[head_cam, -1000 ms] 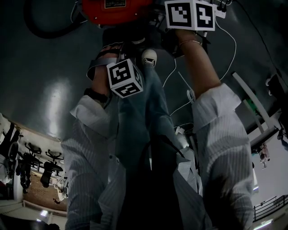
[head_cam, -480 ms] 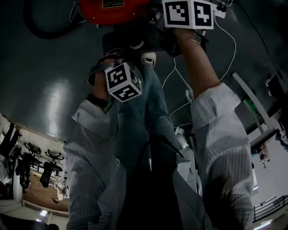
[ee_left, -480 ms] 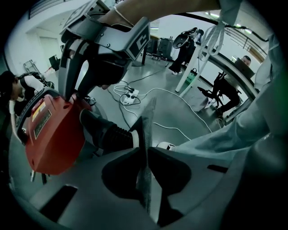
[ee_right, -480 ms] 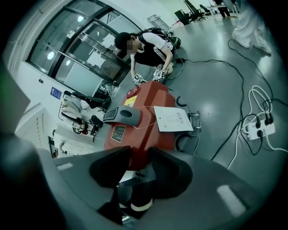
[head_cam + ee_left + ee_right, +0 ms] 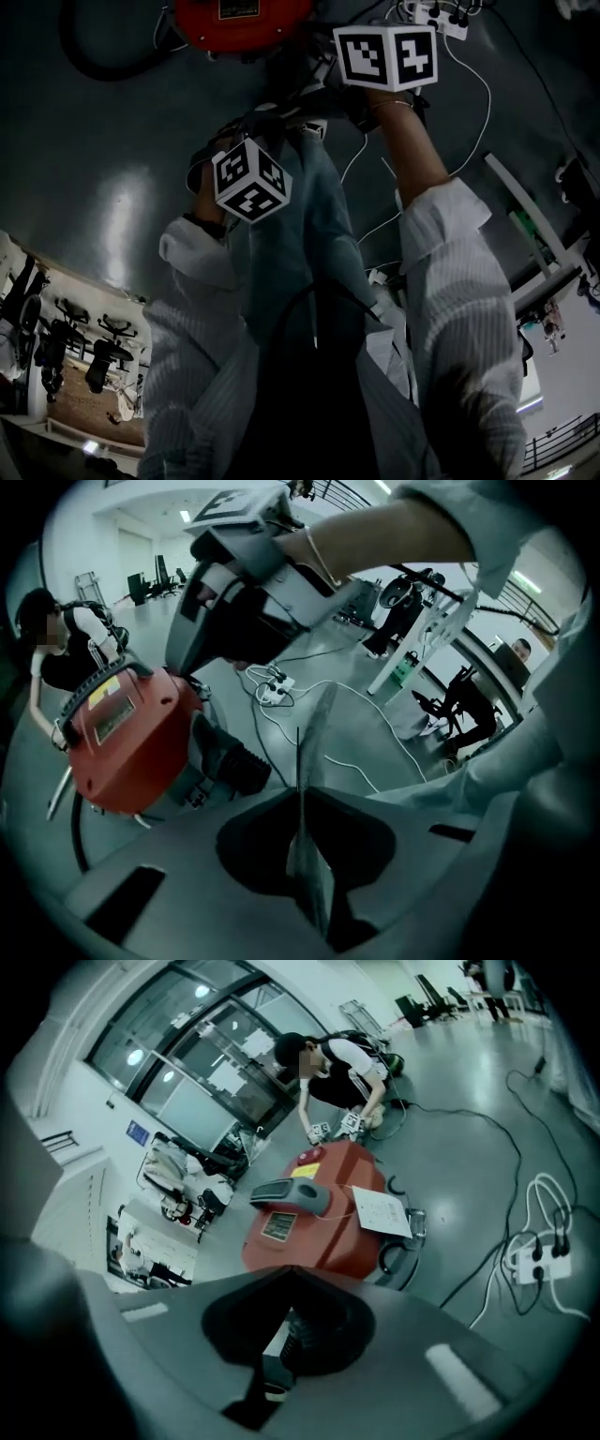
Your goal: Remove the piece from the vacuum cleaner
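The red vacuum cleaner [image 5: 242, 21] stands on the grey floor just ahead of my legs. It also fills the left of the left gripper view [image 5: 122, 742], where a black ribbed hose socket [image 5: 230, 758] shows at its side. My left gripper [image 5: 300, 785] is closing, with a thin grey sheet [image 5: 314, 752] pinched edge-on between its jaws; its marker cube [image 5: 248, 180] hangs over my trouser leg. My right gripper [image 5: 286, 1274] is shut just above the vacuum cleaner [image 5: 319, 1213]. A black ribbed part [image 5: 292, 1335] shows behind its tips; I cannot tell whether it is gripped.
A black hose [image 5: 94, 61] loops left of the vacuum. A white power strip with trailing cables [image 5: 431, 17] lies to the right. A crouching person [image 5: 337, 1068] works beyond the vacuum. A white paper tag [image 5: 380, 1211] rests on it. A white frame [image 5: 525, 225] stands at the right.
My left gripper has risen a little toward the vacuum. The right gripper's cube has shifted slightly left and down. The white shoe tip is now mostly hidden behind the grippers.
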The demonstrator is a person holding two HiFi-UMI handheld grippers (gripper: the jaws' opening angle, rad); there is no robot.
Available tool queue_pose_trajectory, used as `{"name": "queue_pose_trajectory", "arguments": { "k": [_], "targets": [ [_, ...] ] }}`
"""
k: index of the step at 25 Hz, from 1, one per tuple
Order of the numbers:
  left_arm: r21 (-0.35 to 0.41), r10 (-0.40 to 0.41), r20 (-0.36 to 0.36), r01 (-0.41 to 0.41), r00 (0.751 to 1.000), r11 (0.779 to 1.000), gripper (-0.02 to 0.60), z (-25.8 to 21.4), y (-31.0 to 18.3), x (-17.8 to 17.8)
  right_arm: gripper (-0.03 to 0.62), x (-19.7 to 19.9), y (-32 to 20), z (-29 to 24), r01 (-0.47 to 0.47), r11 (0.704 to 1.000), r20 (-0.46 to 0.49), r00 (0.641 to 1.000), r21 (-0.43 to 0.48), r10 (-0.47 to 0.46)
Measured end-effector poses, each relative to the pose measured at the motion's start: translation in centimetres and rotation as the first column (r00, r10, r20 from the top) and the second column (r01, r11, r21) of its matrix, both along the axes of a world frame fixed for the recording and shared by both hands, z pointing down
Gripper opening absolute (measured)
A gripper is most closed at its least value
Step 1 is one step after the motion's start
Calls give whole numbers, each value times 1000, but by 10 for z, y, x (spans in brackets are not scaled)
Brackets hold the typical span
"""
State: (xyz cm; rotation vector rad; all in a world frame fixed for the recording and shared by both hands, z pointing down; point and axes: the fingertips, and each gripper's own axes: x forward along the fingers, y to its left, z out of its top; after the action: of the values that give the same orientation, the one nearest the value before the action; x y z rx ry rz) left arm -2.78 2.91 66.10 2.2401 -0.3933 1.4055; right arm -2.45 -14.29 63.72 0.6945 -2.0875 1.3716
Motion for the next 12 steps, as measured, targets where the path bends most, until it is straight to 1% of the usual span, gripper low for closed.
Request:
{"name": "queue_pose_trajectory", "arguments": {
  "k": [1, 3, 5, 7, 9, 12],
  "targets": [
    [14, -9, 1, 9, 1000, 1000, 28, -15, -6, 0, 3, 1, 5, -18, 29, 998, 0, 1000, 54, -29],
    [54, -27, -3, 27, 1000, 998, 28, -52, -21, 1, 2, 7, 13, -65, 58, 982, -1, 998, 181, -59],
    [82, -19, -15, 21, 1000, 996, 28, -102, -24, 4, 2, 19, 27, -126, 38, 959, 18, 999, 279, -45],
    [113, 0, -19, 2, 1000, 994, 28, -158, -19, 8, 2, 34, 47, -193, 0, 936, 36, 999, 351, -13],
    [176, -3, -7, 4, 1000, 984, 28, -214, -22, 9, 2, 50, 57, -262, -41, 898, 39, 999, 437, 27],
    [282, -54, 9, 49, 999, 958, 28, -291, -42, 6, 2, 69, 57, -361, -95, 813, 44, 995, 574, 85]
  ]
}}
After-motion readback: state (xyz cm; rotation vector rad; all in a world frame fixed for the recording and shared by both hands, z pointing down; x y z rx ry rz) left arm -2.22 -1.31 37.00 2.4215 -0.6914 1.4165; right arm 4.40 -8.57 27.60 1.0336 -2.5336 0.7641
